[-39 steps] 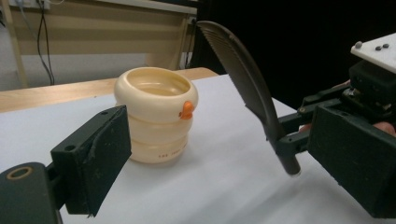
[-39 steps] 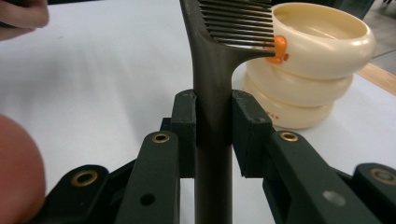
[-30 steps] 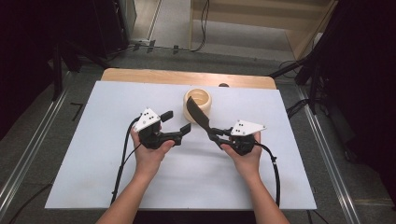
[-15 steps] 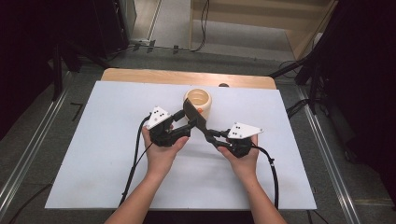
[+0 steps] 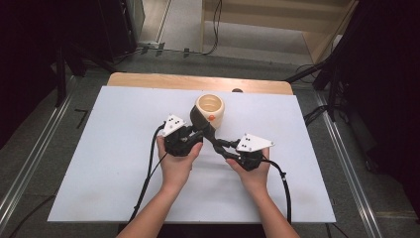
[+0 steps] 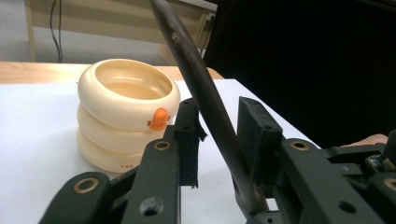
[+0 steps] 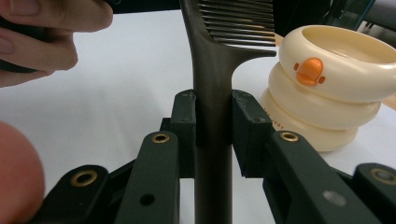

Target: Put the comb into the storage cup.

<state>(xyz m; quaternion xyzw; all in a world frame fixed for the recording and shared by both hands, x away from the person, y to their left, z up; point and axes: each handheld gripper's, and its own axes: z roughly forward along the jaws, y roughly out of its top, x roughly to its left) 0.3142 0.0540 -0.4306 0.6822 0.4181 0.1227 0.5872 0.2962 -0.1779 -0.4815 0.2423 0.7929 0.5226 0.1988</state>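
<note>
Two grippers meet just in front of the cream ringed cup [image 5: 209, 109], which I take as my landmark; it stands upright on the white table [image 5: 99, 148], toward the far middle, with a small orange duck mark [image 5: 211, 118] on its near side.

A dark brown comb [image 5: 204, 124] runs from the cup's near side down toward the right gripper [image 5: 221, 144]. In the right gripper view, that gripper's fingers [image 7: 184, 126] are clenched on the comb's handle [image 7: 212, 116], pads pressed against both sides, with the teeth [image 7: 238, 21] pointing toward the cup. The cup sits to the right of the handle there.

My left gripper [image 5: 196, 136] lies just near-left of the cup, beside the comb's head. Its fingers [image 6: 189, 140] have just been closing. In the left gripper view the comb [image 6: 205, 102] passes edge-on between them, leaning toward the right pad [image 6: 257, 135]; a gap remains on the left side, so I read this as not yet a full clamp. The cup stands beyond the left finger there.

Both hands [image 5: 176, 163] rest low on the table, nearer to me than the cup.
</note>
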